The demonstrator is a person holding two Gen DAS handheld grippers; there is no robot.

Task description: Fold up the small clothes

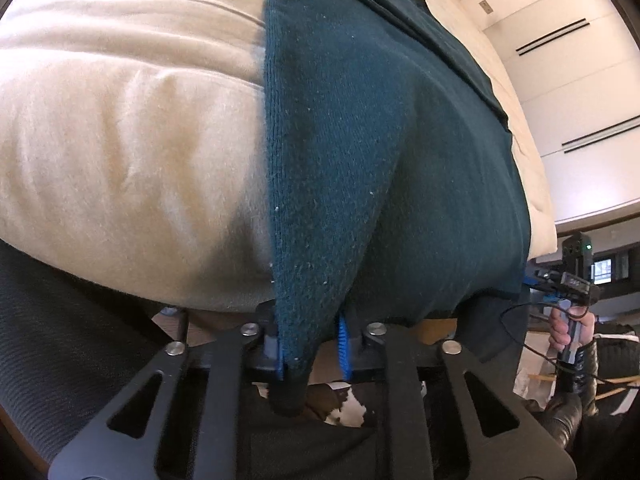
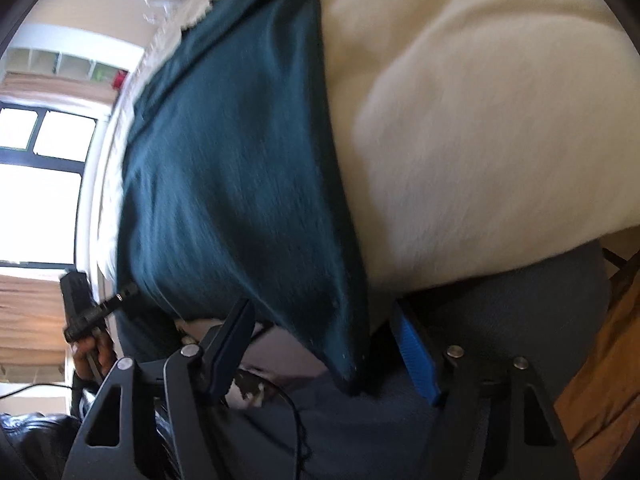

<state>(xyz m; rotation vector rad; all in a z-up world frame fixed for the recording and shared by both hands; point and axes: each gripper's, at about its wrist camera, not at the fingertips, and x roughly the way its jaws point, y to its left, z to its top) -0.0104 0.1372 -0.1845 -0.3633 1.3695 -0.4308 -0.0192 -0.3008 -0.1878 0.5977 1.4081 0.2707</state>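
A dark teal knitted garment [image 1: 360,140] lies spread on a cream blanket [image 1: 120,140], and its lower edge hangs over the near side of the bed. My left gripper [image 1: 312,354] is shut on the garment's lower left corner, which sticks out below the blue pads [image 1: 344,348]. In the right wrist view the same garment [image 2: 240,160] ends in its lower right corner, which hangs between the jaws of my right gripper [image 2: 324,356]. Those jaws stand wide apart and the blue pad [image 2: 416,360] is clear of the cloth.
A hand [image 1: 568,328] holding the other gripper shows at the right edge of the left wrist view. A bright window [image 2: 40,160] is at the left. The grey bed base [image 2: 520,312] runs under the blanket [image 2: 480,140]. A cowhide rug [image 1: 344,404] covers the floor below.
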